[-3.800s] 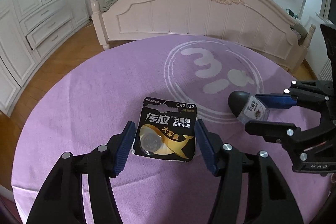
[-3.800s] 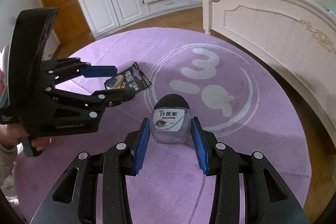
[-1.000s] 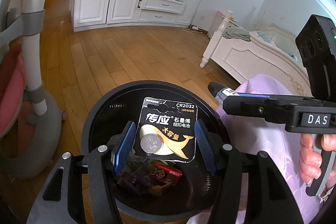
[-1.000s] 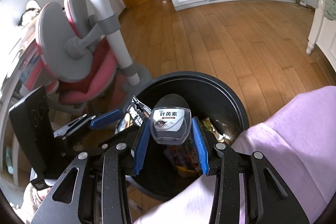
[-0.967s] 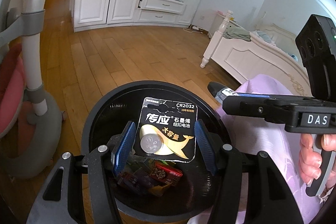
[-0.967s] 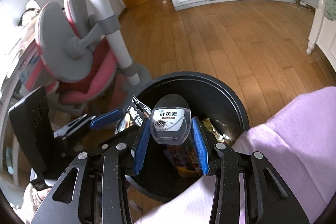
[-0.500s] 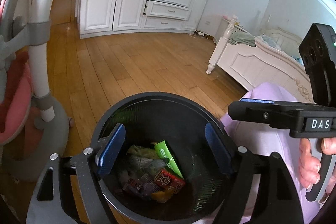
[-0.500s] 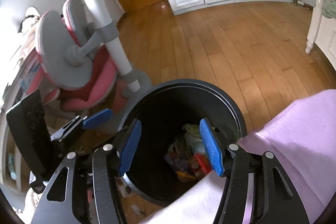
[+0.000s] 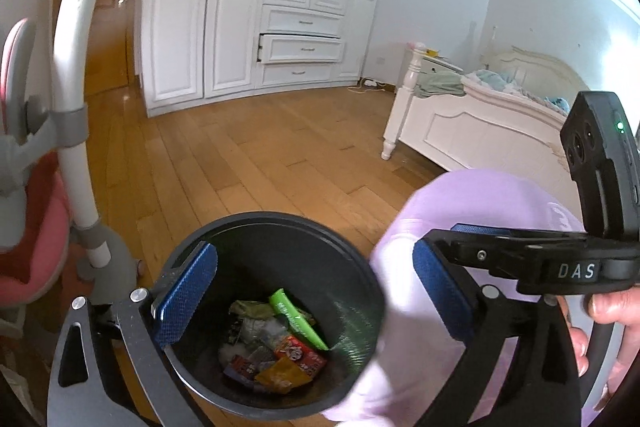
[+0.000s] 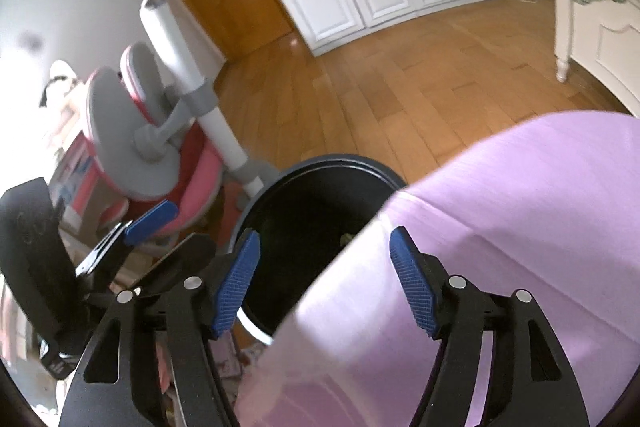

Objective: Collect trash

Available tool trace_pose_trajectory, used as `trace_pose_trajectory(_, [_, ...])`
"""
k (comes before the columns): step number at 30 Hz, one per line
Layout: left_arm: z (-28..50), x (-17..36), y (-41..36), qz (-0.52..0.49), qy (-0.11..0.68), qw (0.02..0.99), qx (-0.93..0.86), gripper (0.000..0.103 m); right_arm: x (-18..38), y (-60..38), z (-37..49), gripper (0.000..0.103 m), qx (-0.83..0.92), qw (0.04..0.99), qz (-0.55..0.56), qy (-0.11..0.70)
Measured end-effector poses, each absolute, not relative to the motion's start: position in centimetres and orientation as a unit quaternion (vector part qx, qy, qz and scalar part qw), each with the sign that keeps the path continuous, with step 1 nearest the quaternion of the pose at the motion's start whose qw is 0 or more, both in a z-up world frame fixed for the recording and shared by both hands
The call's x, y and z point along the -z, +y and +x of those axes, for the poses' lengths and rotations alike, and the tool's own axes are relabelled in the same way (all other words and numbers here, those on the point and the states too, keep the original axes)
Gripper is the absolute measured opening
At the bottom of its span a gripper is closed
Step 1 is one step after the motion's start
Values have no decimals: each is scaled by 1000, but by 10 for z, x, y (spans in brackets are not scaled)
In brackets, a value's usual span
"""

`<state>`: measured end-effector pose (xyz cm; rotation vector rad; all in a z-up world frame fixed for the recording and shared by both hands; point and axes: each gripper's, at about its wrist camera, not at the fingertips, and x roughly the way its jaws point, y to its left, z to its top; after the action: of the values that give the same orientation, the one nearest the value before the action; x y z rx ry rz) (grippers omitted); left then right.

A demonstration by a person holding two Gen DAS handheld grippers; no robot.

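A black round bin (image 9: 280, 217) stands on the floor against the purple-clothed table (image 9: 460, 211). Several crumpled wrappers (image 9: 280, 351) lie at its bottom, among them a green one (image 9: 294, 319). My left gripper (image 9: 312, 291) hangs above the bin's mouth with its jaws opening wide and nothing between them. To its right is my right gripper (image 10: 324, 283), over the edge of the tablecloth (image 10: 520, 207) and the bin's rim (image 10: 332, 159); its jaws are opening too and hold nothing. I cannot pick out the battery card or the eye-drop bottle among the trash.
A pink and grey chair (image 10: 160, 147) on a white post stands just left of the bin. Wooden floor (image 9: 260, 155) runs to a white wardrobe with one drawer open (image 9: 300, 49). A white bed (image 9: 480, 123) is at the right. A person's hand (image 9: 612, 311) grips the right tool.
A second ago the left jaws held the battery card and the right jaws the eye-drop bottle over the bin. Both items are gone, both jaws have spread, and both grippers have risen and drawn back.
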<state>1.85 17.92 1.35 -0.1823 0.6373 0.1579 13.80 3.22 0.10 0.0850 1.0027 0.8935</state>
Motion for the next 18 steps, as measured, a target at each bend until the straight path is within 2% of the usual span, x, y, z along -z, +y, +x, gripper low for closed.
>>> trace_pose_trajectory(6, [20,-29,133,-73,305,948,-64,97,-14,-31,126,73,-375,817,57,434])
trace_pose_trajectory(8, [22,-33,117,-67,304,949,-56,97,-18,-58,120,77,-352,836,60,417])
trace_pose_trajectory(16, [32,-37,40,-45,306,951,-7,97,-24,-169,87,82,-226,911,47,342])
trace_pose_trajectory(18, [35,-35,20,-30,305,952,3,97,-21,-190,83,87,-195,922,45,330])
